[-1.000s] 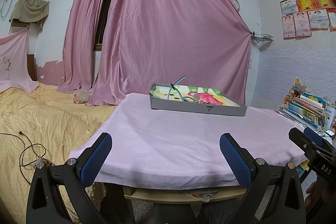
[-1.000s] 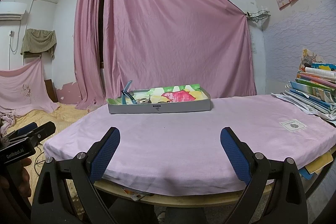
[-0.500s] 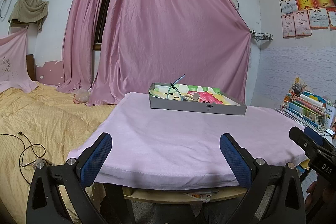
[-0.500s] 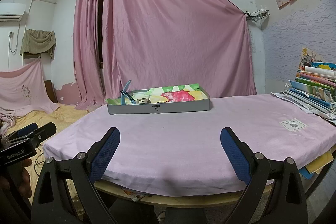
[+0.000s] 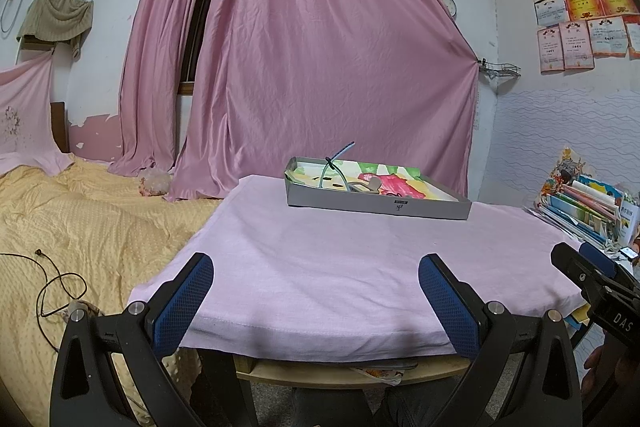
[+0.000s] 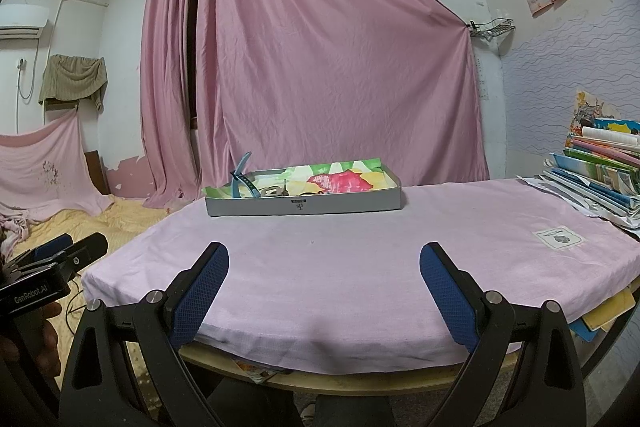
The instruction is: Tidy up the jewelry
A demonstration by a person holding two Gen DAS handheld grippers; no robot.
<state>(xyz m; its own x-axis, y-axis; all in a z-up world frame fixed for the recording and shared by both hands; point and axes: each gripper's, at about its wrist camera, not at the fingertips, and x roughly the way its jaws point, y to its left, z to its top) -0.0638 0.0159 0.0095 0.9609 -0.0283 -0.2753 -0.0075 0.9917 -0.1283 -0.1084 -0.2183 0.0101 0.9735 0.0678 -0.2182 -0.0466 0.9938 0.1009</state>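
A: Where's the jewelry?

B: In the one grey tray (image 6: 302,205) by the table's (image 6: 360,267) far edge. At its left end, one blue band (image 6: 239,174) pokes above the rim; beside it one looped piece (image 5: 366,185), too small to tell more.

A: How would they handle?

B: Light, bendy, slippery, I'd guess; pinch the band mid-strap. Left claw (image 5: 316,291) and right claw (image 6: 324,283) both gape wide, empty, at the near edge.

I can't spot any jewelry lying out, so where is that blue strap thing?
The blue strap sticks up from the left end of the grey tray, which sits at the far side of the pink-covered table, before the curtain.
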